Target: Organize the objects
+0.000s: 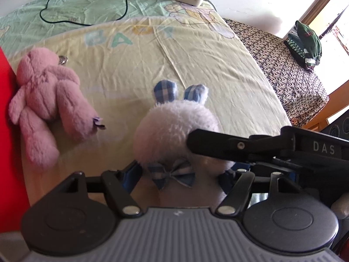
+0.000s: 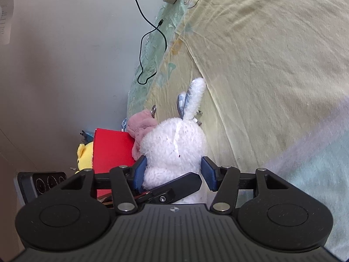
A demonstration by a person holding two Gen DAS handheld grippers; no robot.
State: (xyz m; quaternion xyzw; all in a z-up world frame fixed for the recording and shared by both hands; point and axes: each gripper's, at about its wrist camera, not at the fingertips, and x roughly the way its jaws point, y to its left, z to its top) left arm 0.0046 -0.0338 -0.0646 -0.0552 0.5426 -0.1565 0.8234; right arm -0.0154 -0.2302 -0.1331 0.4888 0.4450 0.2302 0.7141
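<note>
Two hand-held grippers meet at a fluffy white rabbit (image 1: pixel 174 128): the left hand-held gripper (image 1: pixel 181 174) and right hand-held gripper (image 2: pixel 173 170) both flank it, spread; a shaggy pink bear (image 1: pixel 45 100) lies left of frame.

In the left wrist view the right tool's arm (image 1: pixel 250 146) covers the white rabbit's (image 1: pixel 174 128) right side, so its face cannot be seen. The red box (image 1: pixel 11 131) is cut off by the left edge. In the right wrist view the yellow plush (image 2: pixel 84 157) shows only partly behind that box.

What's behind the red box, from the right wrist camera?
A yellow plush peeks out behind the red box; only its head shows, and the box covers the rest. The pink plush leans beside it.
</note>
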